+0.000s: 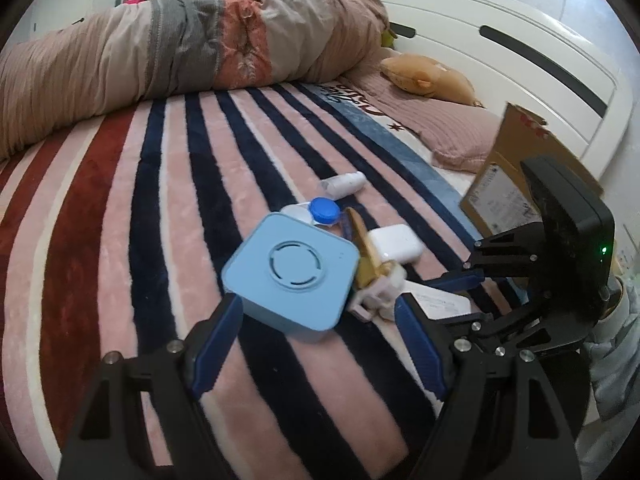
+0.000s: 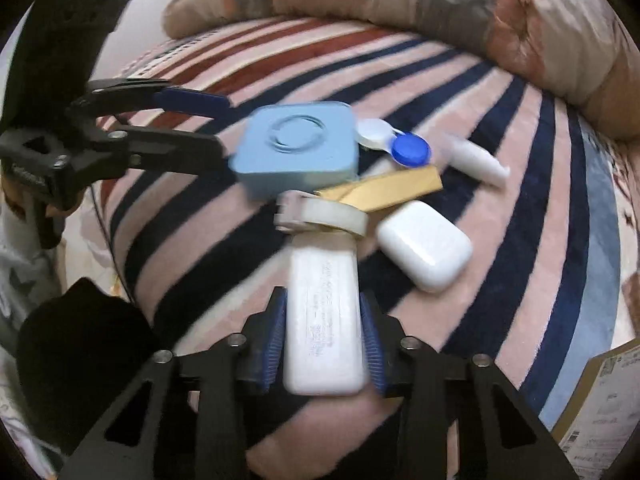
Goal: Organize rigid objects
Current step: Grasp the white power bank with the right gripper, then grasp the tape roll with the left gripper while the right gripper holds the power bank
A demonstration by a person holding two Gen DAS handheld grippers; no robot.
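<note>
A pile of small objects lies on the striped blanket. A light-blue square box sits just ahead of my open left gripper, between its fingertips but untouched. My right gripper is shut on a white rectangular block. It shows in the left wrist view too. Around them lie a white earbud case, a white and blue lens case, a small white bottle, a tan card and a white clip.
A cardboard box stands at the right. A rolled quilt and pink pillow lie at the back, with a plush toy by the white headboard.
</note>
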